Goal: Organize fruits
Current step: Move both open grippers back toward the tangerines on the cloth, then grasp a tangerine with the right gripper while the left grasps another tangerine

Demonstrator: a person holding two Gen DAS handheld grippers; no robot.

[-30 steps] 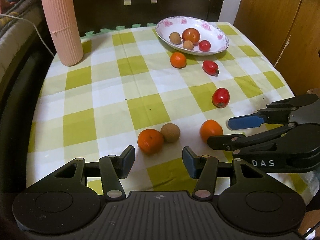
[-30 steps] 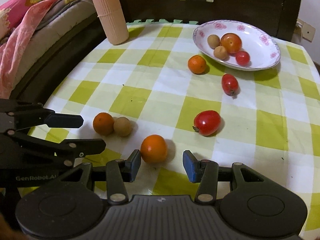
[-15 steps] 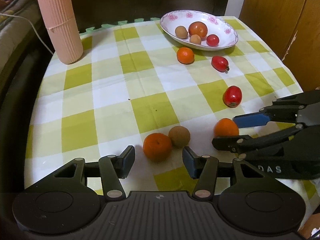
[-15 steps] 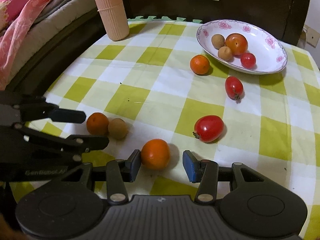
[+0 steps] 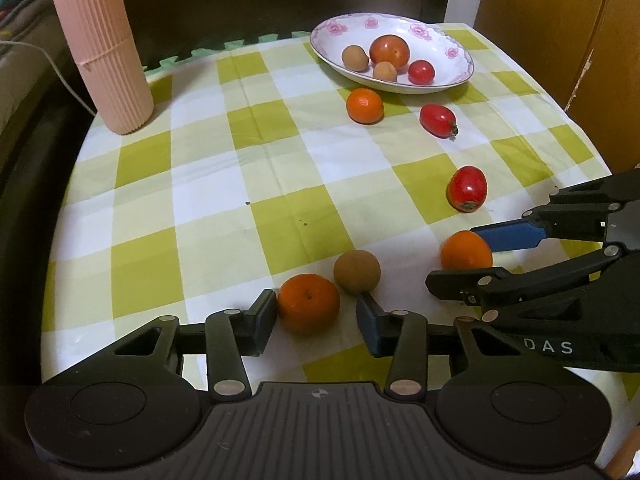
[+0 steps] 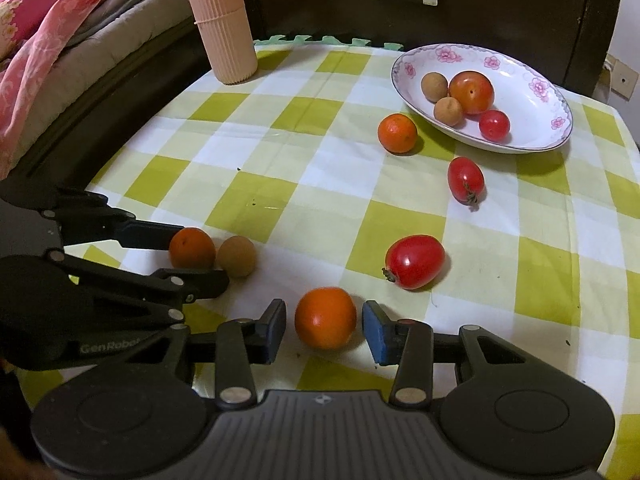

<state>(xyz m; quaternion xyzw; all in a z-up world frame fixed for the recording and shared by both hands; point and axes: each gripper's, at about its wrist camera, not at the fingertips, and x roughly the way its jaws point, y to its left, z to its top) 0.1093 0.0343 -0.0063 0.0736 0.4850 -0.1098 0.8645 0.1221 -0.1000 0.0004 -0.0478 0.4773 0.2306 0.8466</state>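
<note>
On the green-checked cloth, a mandarin (image 5: 308, 308) lies between the fingers of my open left gripper (image 5: 316, 320), with a brown longan (image 5: 357, 271) touching it on the right. My right gripper (image 6: 325, 330) is open too, its blue pads on either side of an orange (image 6: 325, 322). Each gripper shows in the other's view: the right gripper (image 5: 464, 258) around the orange (image 5: 466, 250), the left gripper (image 6: 188, 258) around the mandarin (image 6: 192, 248). The flowered white bowl (image 5: 460, 76) at the back right holds two longans, a large tomato and a cherry tomato.
Loose on the cloth are two red tomatoes (image 6: 415, 261) (image 6: 465, 179) and a small orange (image 6: 397, 133) near the bowl (image 6: 528, 112). A tall pink ribbed cylinder (image 5: 102, 48) stands at the back left. A dark drawer front is behind, bedding to the left.
Both grippers have moved forward and down. The mandarin now sits between the left fingers and the orange between the right fingers. Neither gripper has shut.
</note>
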